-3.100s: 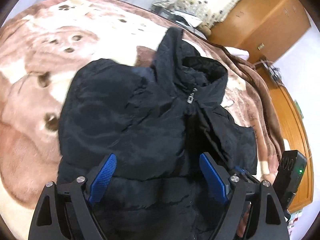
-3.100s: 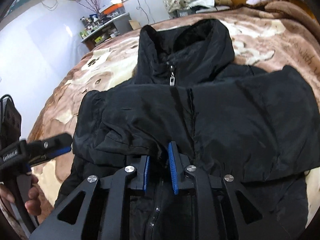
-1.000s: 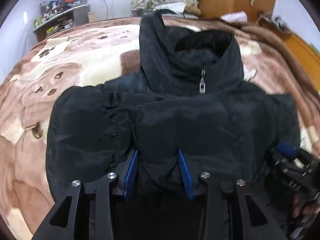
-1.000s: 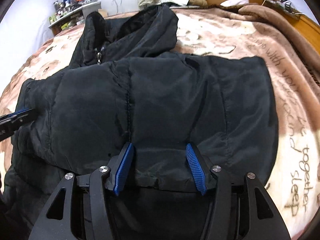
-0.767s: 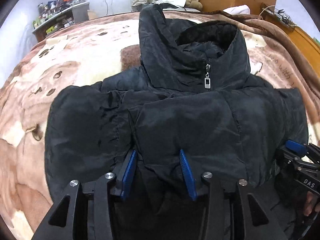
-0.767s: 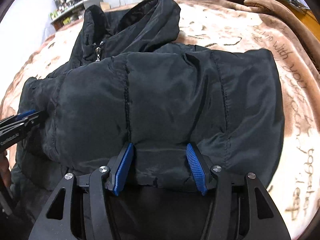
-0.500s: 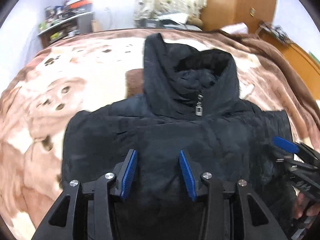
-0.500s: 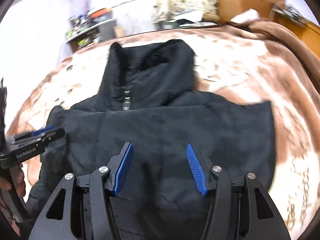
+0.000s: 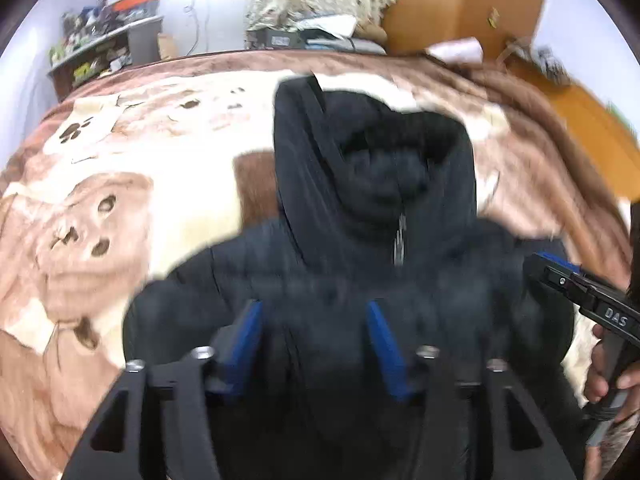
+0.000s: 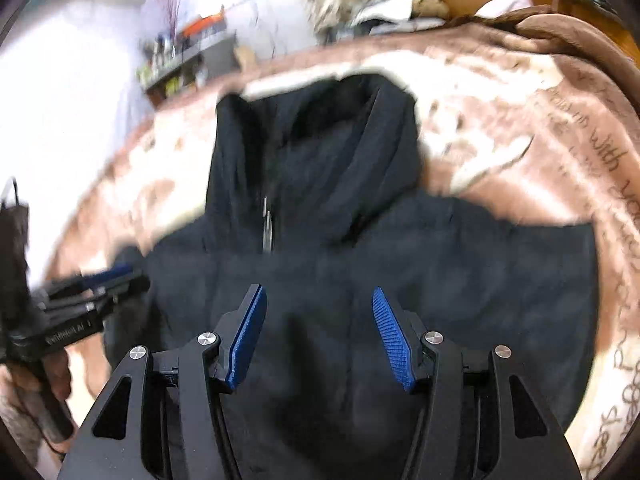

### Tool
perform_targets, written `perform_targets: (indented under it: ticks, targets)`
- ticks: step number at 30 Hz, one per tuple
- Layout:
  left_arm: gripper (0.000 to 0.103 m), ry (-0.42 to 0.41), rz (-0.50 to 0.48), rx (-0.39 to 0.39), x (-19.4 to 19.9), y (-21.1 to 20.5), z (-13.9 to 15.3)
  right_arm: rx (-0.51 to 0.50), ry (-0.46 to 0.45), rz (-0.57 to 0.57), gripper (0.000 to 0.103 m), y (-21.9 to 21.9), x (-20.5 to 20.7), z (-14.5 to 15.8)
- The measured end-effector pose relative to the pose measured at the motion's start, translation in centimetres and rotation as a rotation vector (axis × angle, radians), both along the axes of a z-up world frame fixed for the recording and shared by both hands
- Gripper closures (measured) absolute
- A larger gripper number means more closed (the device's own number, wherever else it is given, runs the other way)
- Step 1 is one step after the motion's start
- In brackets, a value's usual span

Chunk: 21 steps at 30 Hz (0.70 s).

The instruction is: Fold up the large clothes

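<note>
A black padded hooded jacket (image 9: 360, 240) lies on a brown and cream blanket (image 9: 120, 184), hood toward the far side, both sleeves folded in across the chest. My left gripper (image 9: 314, 312) is open and empty, above the jacket's lower middle. My right gripper (image 10: 318, 300) is open and empty too, above the jacket (image 10: 400, 260) at its lower chest. The right gripper also shows at the right edge of the left wrist view (image 9: 560, 270). The left gripper shows at the left edge of the right wrist view (image 10: 108, 280). Both views are motion-blurred.
The blanket (image 10: 540, 128) covers a bed. A wooden wardrobe (image 9: 460, 4) stands at the far right. A shelf with clutter (image 9: 104, 48) stands at the far left wall. A wooden bed frame (image 9: 592, 128) runs along the right.
Both grippers have let go of the folded-in sleeves and lifted up and back from the jacket. The jacket lies lower and farther in both views.
</note>
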<state>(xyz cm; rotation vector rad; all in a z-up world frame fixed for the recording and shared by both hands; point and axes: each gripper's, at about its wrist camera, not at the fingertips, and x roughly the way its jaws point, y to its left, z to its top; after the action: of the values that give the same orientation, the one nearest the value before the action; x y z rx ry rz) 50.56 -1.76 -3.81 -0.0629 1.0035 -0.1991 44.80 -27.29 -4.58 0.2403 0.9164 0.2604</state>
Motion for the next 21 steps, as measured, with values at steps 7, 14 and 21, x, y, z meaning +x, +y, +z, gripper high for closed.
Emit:
perform_targets:
  ticks: [7, 14, 21]
  targets:
    - [0.023, -0.018, 0.152, -0.156, 7.7, 4.4, 2.5, 0.073, 0.031, -0.146, 0.031, -4.1, 7.4, 1.0]
    - [0.022, 0.047, 0.210, -0.195, 13.1, 4.1, -0.5, 0.126, 0.049, -0.186, 0.027, -4.2, 12.7, -0.1]
    - [0.030, 0.117, 0.215, -0.196, 16.3, 1.9, -4.1, 0.056, 0.100, -0.198, 0.028, -3.4, 15.1, -3.1]
